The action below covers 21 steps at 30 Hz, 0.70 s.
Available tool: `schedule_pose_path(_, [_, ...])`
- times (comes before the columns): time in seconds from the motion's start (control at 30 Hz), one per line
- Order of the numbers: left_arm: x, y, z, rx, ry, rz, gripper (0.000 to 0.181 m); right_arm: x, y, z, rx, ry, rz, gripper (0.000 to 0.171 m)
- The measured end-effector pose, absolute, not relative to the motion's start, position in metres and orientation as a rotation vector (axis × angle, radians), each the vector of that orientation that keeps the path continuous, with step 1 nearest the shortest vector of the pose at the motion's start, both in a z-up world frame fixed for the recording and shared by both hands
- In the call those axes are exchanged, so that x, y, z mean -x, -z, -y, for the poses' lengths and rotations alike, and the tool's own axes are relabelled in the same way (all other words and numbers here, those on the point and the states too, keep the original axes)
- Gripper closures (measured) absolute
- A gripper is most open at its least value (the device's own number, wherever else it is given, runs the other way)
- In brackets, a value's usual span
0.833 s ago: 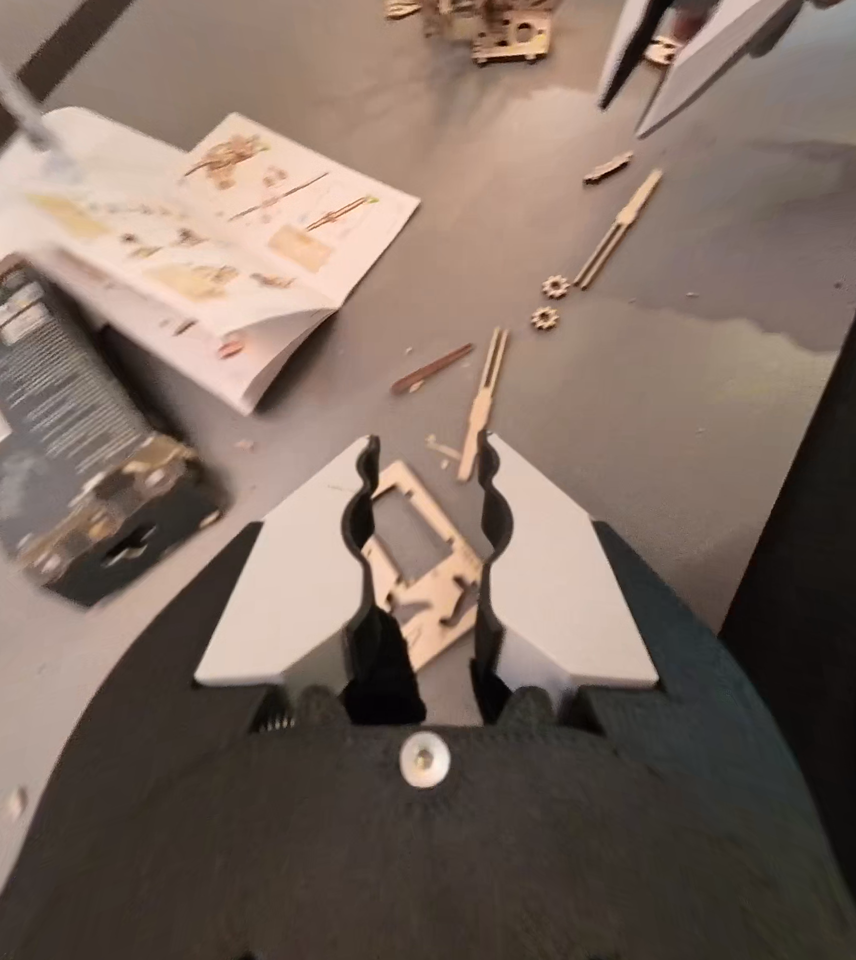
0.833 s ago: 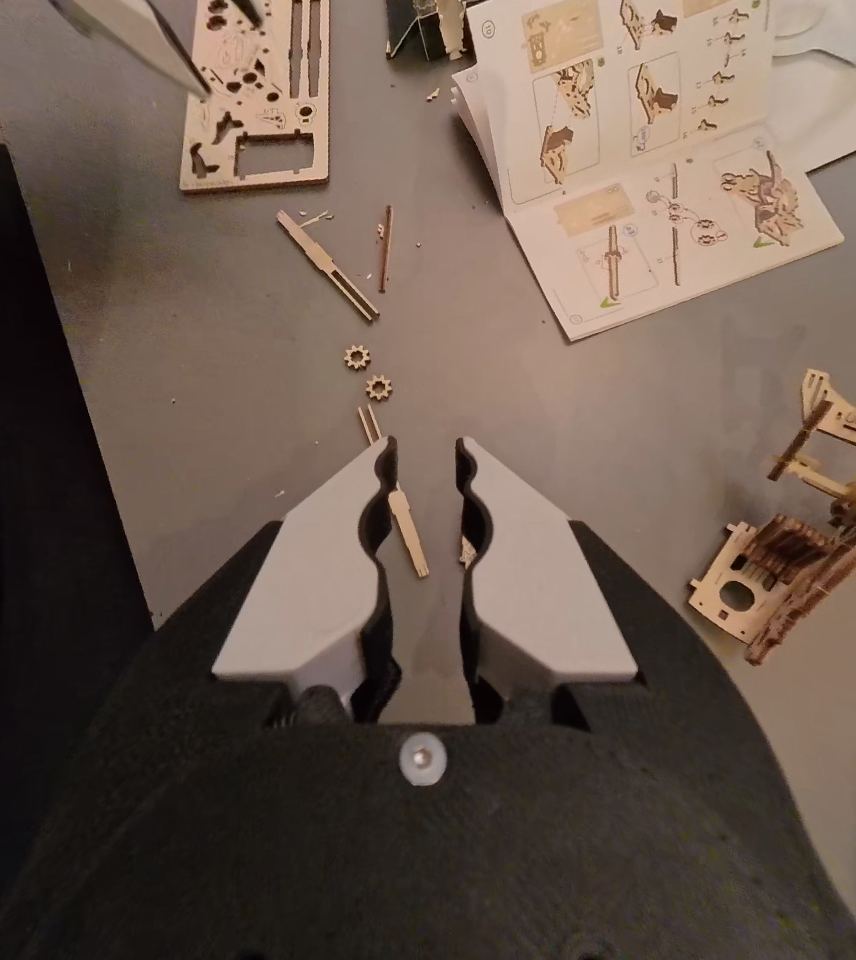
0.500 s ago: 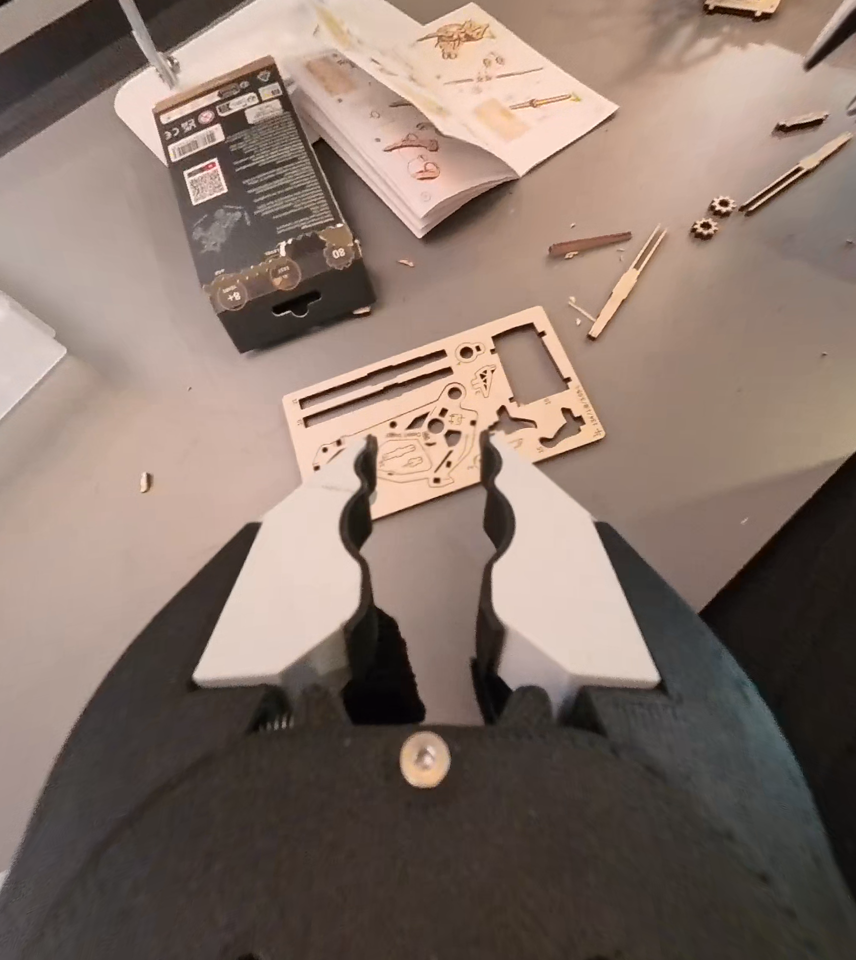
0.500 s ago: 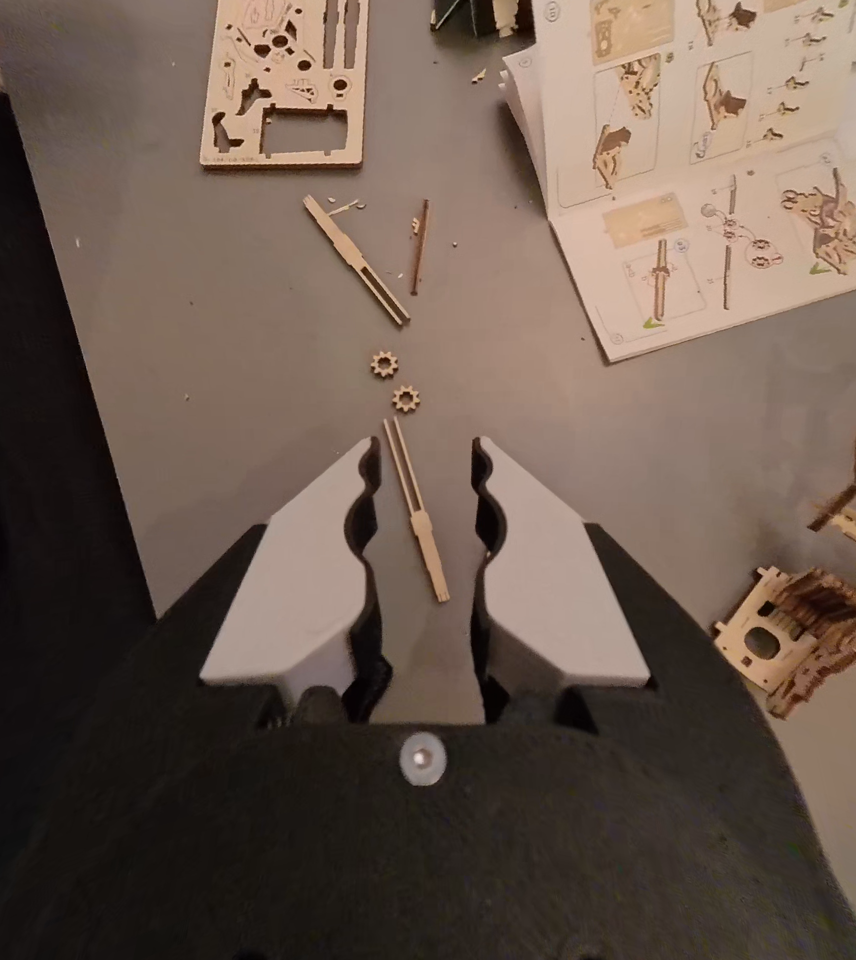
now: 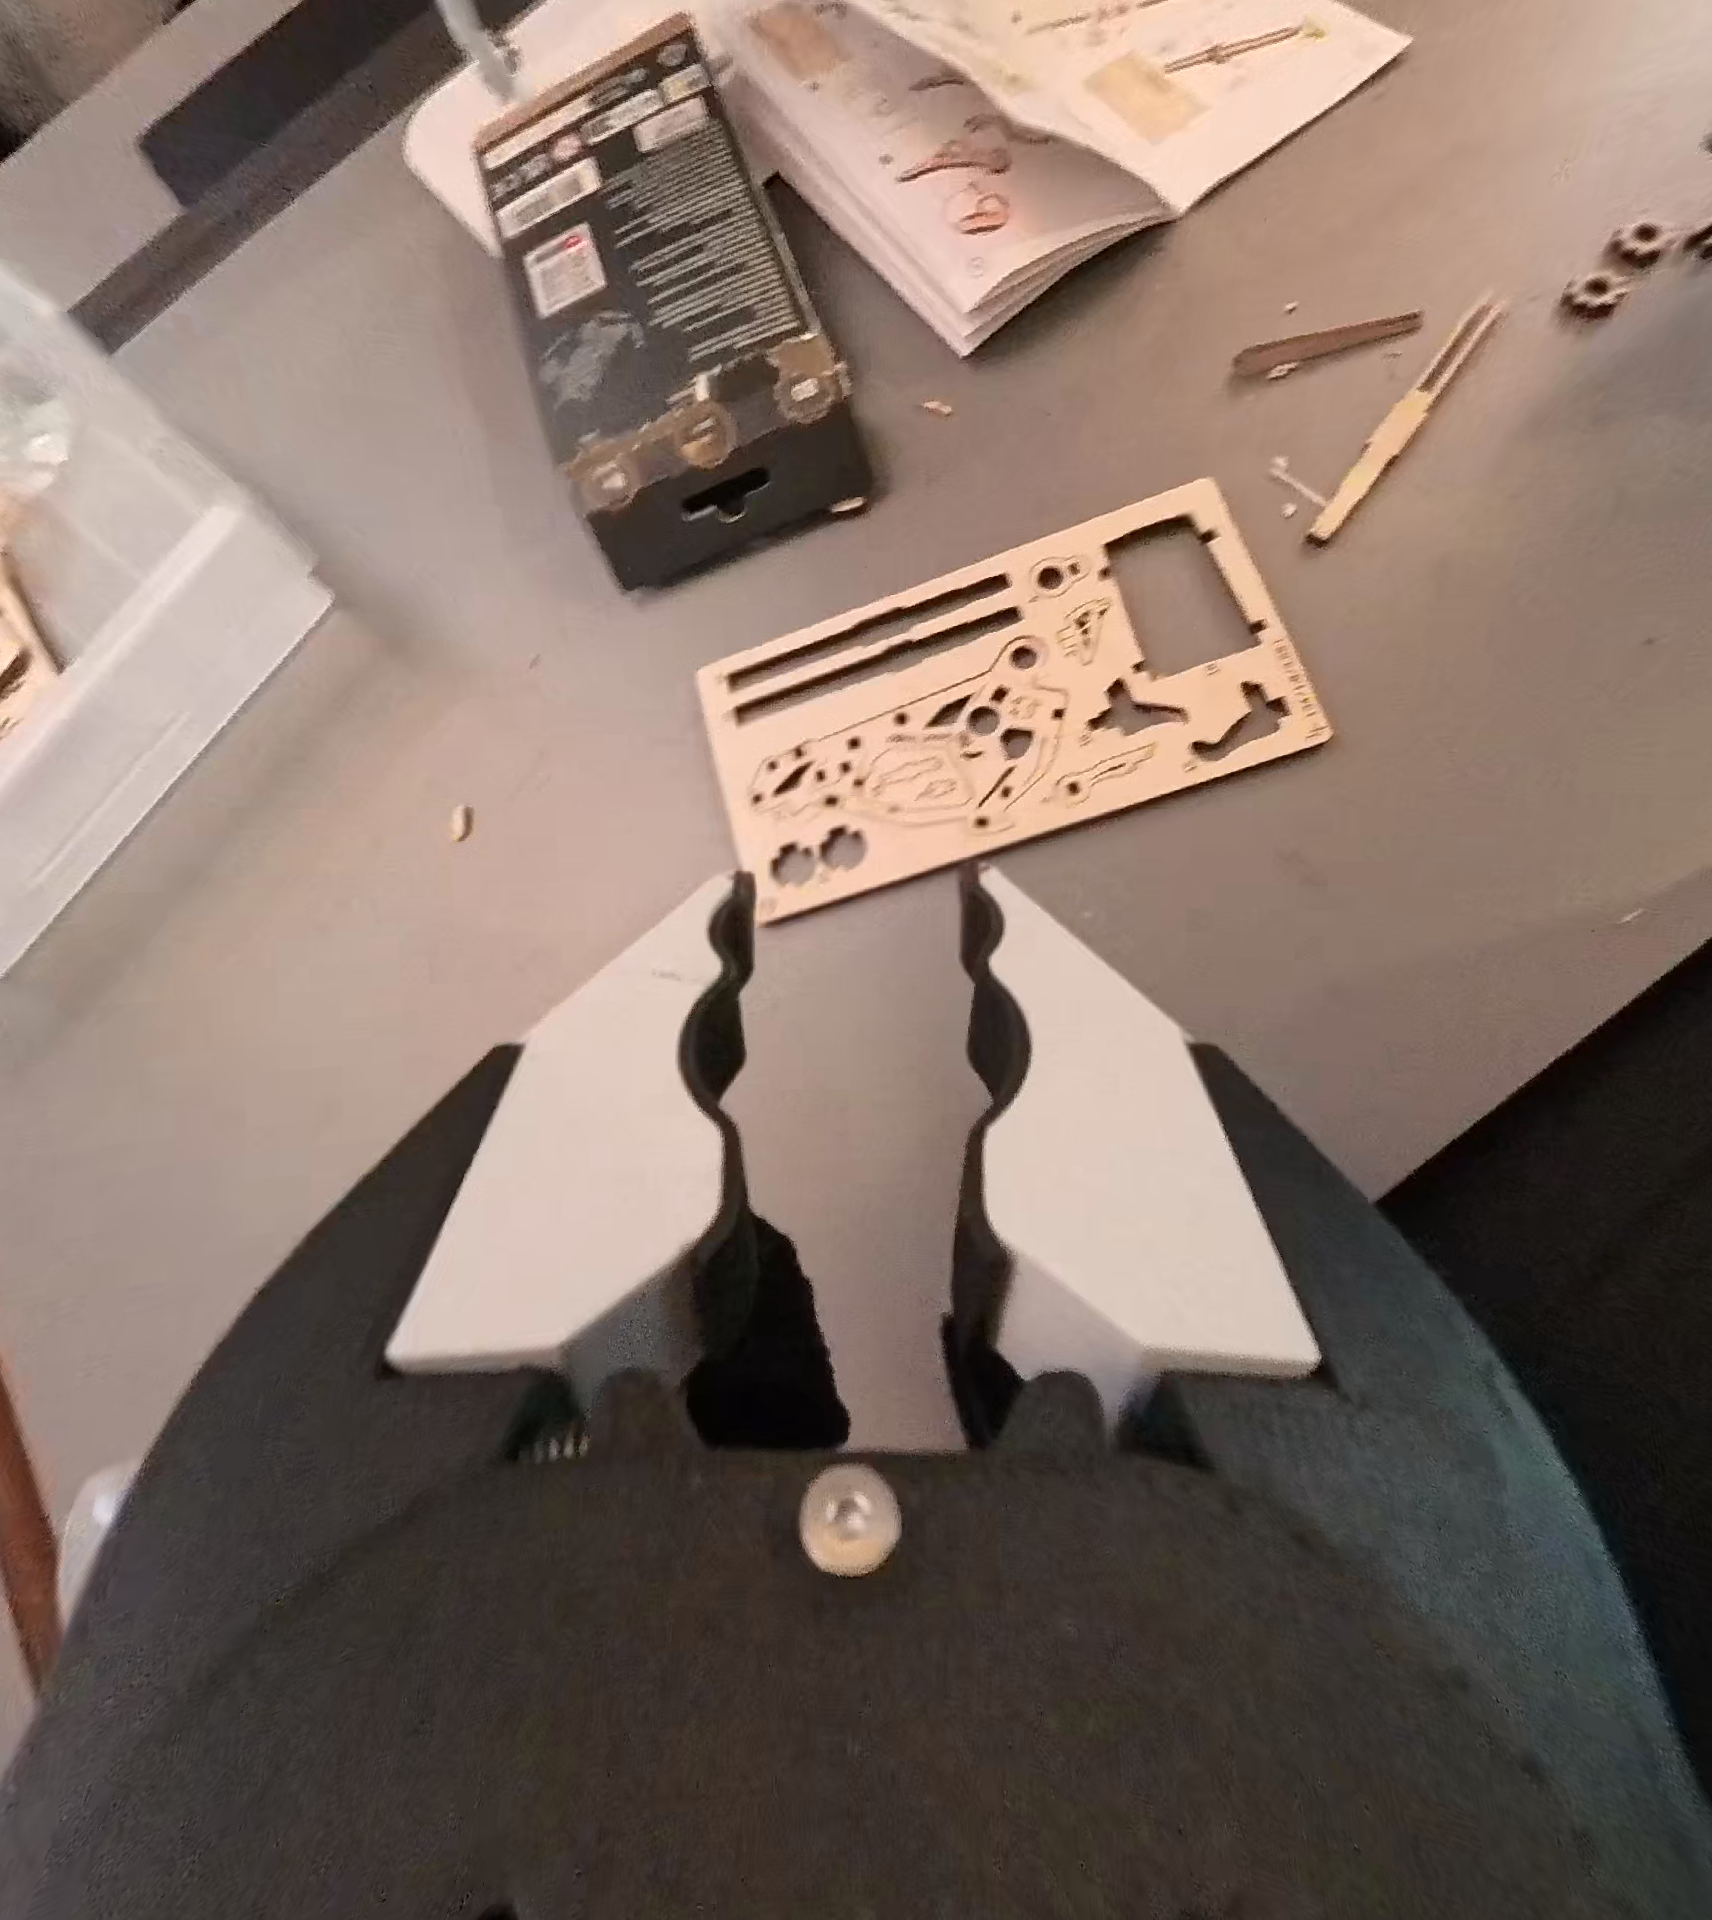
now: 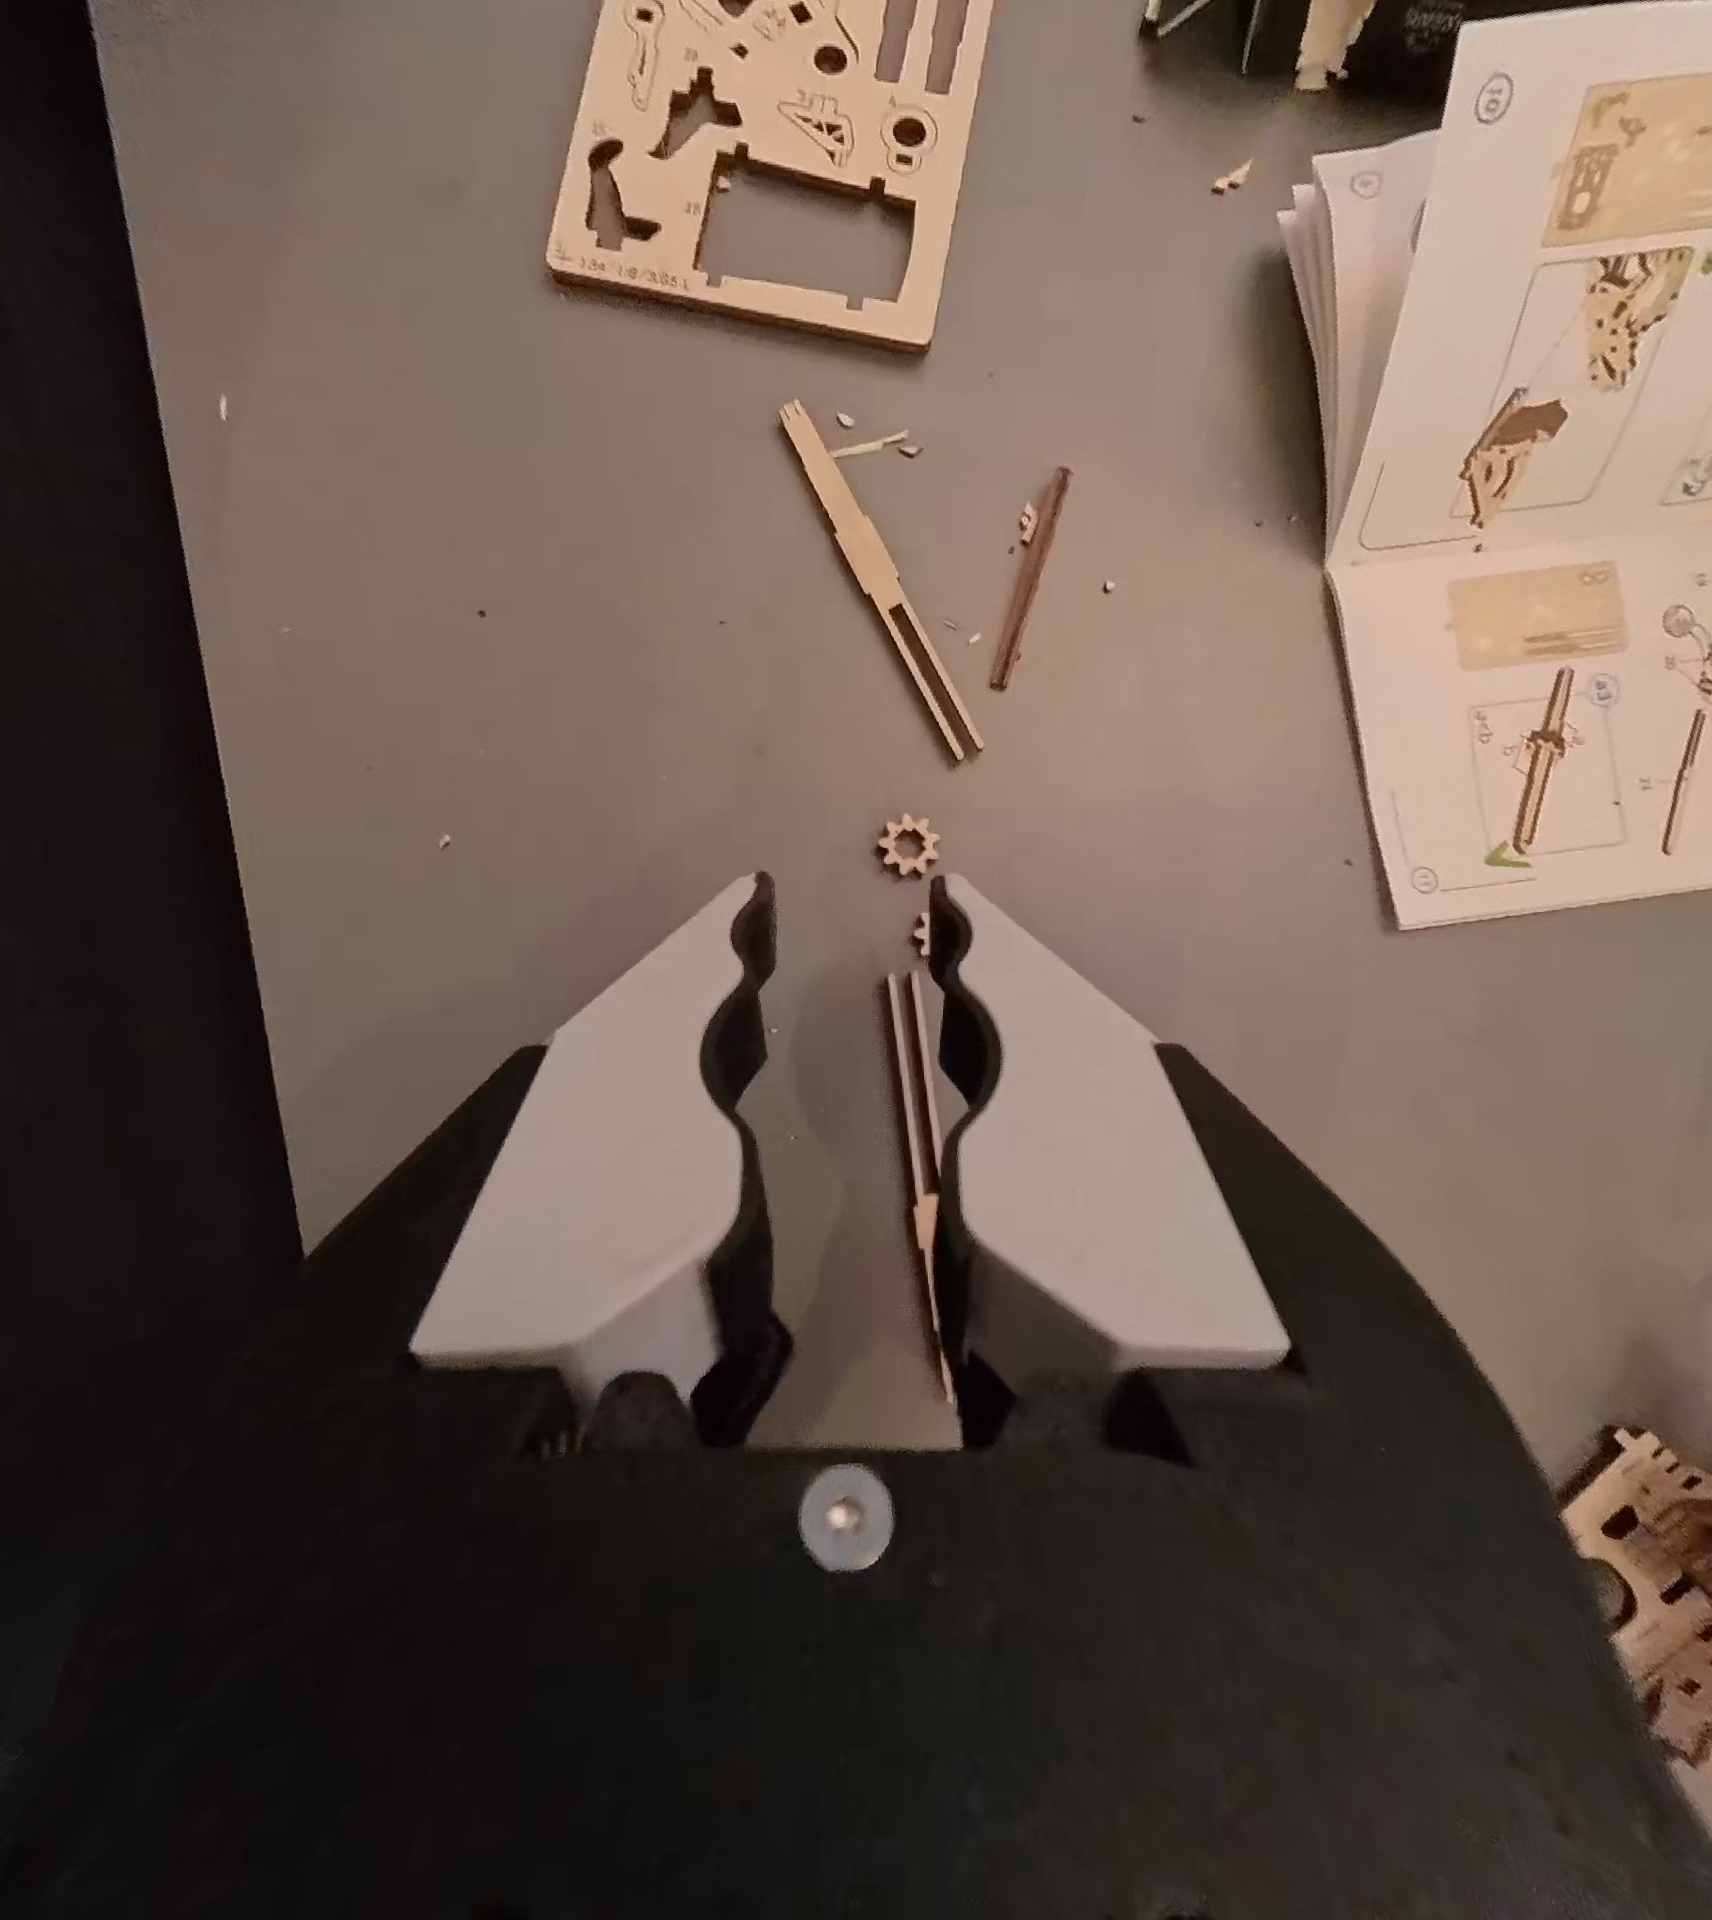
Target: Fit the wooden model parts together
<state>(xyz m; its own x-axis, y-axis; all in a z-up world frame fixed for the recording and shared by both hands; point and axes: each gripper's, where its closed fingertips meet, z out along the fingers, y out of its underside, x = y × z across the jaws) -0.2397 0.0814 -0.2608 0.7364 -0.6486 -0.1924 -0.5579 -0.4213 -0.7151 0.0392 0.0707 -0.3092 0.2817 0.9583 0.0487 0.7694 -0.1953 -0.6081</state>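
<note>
My left gripper (image 5: 857, 883) is open and empty, just short of a flat wooden parts sheet (image 5: 1013, 717) that lies on the grey table. My right gripper (image 6: 852, 883) is open over the table. A thin forked wooden strip (image 6: 919, 1153) lies between its fingers, close to the right one. A small wooden gear (image 6: 906, 847) lies just past the fingertips, and a second gear (image 6: 923, 935) is half hidden by the right finger. A longer forked strip (image 6: 878, 582) and a dark stick (image 6: 1031, 577) lie farther off. The parts sheet (image 6: 758, 166) also shows at the top of the right wrist view.
An open instruction booklet (image 6: 1600, 468) lies to the right and a partly built wooden model (image 6: 1704, 1590) at the lower right. A dark box (image 5: 670, 301) lies beyond the sheet. A white tray (image 5: 52, 665) with more sheets is on the left. The table edge (image 5: 1454, 1122) runs close by. The left gripper's tips are roughly 30 cm from the right gripper's. From my right tips it is roughly 9 cm to the dark stick (image 6: 1031, 577); from my left, 25 cm. My left wrist view (image 5: 1331, 341) looks at it from another angle.
My left gripper has pulled back from the parts sheet, which now lies clear ahead of the fingertips. My right gripper has moved forward along the forked strip and shifted left, both still open.
</note>
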Motion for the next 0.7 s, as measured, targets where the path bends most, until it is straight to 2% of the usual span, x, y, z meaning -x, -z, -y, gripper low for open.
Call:
schedule_pose_path(0.2, [0.318, 0.252, -0.063, 2.159, -0.014, -0.678, 0.139, -0.043, 0.301, -0.076, 2.009, -0.494, 1.485, 0.145])
schedule_pose_path(0.43, [0.423, 0.256, -0.069, 2.190, -0.374, -0.550, 0.124, -0.040, 0.296, -0.071, 1.979, -0.468, 1.506, 0.146])
schedule_pose_path(0.57, [0.471, 0.282, -0.084, 2.334, -0.333, -0.463, 0.115, -0.040, 0.295, -0.069, 1.979, -0.464, 1.504, 0.146])
schedule_pose_path(0.67, [0.481, 0.309, -0.093, 2.439, -0.230, -0.452, 0.116, -0.040, 0.293, -0.069, 1.981, -0.460, 1.497, 0.146])
schedule_pose_path(0.7, [0.483, 0.316, -0.097, 2.454, -0.214, -0.443, 0.122, -0.040, 0.293, -0.070, 1.983, -0.461, 1.495, 0.147])
